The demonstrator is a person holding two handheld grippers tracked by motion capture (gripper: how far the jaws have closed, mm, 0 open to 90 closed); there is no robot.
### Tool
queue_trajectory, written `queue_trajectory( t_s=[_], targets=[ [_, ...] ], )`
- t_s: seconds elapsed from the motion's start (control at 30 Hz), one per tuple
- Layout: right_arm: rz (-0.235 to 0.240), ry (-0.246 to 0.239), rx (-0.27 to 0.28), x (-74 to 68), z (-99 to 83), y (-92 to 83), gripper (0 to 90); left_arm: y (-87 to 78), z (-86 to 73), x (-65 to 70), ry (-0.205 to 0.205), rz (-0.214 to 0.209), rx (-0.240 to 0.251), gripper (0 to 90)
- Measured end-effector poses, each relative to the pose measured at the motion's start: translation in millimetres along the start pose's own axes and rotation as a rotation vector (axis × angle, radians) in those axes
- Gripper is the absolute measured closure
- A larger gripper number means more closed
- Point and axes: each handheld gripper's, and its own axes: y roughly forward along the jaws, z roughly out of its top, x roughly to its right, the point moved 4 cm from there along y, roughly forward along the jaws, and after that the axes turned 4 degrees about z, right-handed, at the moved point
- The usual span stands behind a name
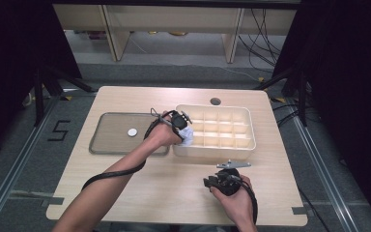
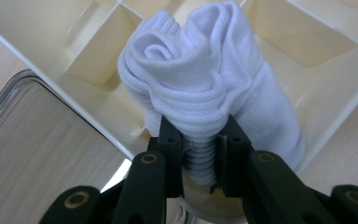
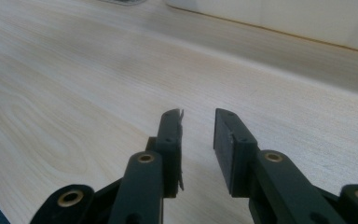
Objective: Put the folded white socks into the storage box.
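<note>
Sock (image 2: 205, 88): a rolled white one, pinched at its lower edge between the two black jaws of the left gripper (image 2: 200, 156), which press on the ribbed fabric from both sides with only the cloth's thickness between them. In the high view the sock (image 1: 187, 135) hangs at the left end of the bin (image 1: 249, 126), over its near-left compartments, with the left gripper (image 1: 182, 129) right above it. From the left gripper view the roll stands upright and fans out above the jaws, and the cream dividers of the bin lie behind and below it; whether it touches the bin floor I cannot tell.

Nearest the person, the right gripper (image 1: 211, 182) rests low over the bare table (image 1: 174, 193), well apart from the bin's front wall. Its jaws stand partly open with a clear gap and nothing between them, as the right gripper (image 3: 198, 135) view shows.

Farther left, just beside the bin, lies a grey tray (image 1: 101, 145) with a small white disc (image 1: 132, 132) on it. A round hole (image 1: 215, 101) sits in the table beyond the bin.
</note>
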Motion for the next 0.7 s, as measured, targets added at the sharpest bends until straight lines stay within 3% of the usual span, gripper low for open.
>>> queue_trajectory(
  t_s=[0.47,0.63,0.67,0.7],
  targets=[
    [-0.017,0.015,-0.018,-0.9,-2.1,1.5,71.8,0.4,-0.8,0.5,0.008,-0.004,-0.013,74.7],
    [-0.006,0.017,-0.014,-1.4,-1.7,0.8,71.5,-0.6,-0.9,-1.8,-0.02,-0.031,-0.001,73.7],
    [-0.011,0.0,0.015,0.3,-0.5,1.5,71.2,-1.3,-1.1,-2.8,-0.042,-0.039,0.016,73.3],
    [0.012,-0.001,0.017,0.5,-0.2,1.7,70.9,-1.3,-1.1,-2.8,-0.042,-0.039,0.016,72.8]
  ],
)
